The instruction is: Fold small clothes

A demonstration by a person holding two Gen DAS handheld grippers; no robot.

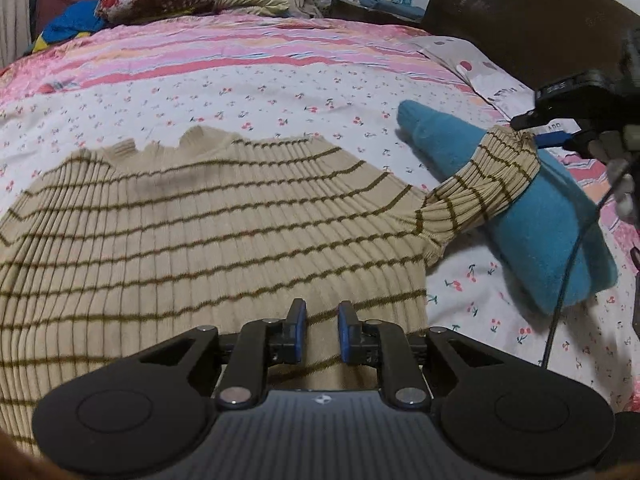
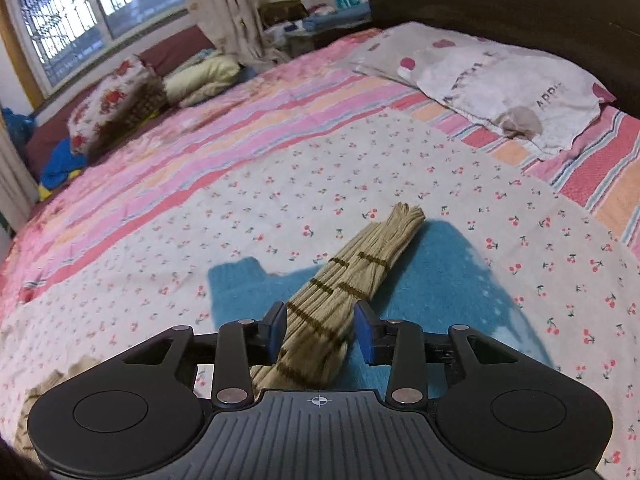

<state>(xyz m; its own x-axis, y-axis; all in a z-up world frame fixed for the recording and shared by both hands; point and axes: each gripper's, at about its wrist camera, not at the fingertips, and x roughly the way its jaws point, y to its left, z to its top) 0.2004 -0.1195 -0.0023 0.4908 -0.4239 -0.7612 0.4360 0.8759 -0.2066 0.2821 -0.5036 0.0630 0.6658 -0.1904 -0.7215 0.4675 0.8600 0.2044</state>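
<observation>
With its sleeve draped at 2 o'clock for folding, the sweater lies flat; right hand-held gripper open around it, left hand-held gripper nearly closed, empty.

We are in a home bedroom: a bed with a floral sheet fills the frame, a pillow upper right, a barred window and curtain upper left.

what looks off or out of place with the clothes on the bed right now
The striped sweater lies flat, but its right sleeve is draped over a separate blue garment rather than on the bedsheet. The right gripper straddles that sleeve, jaws apart.
</observation>
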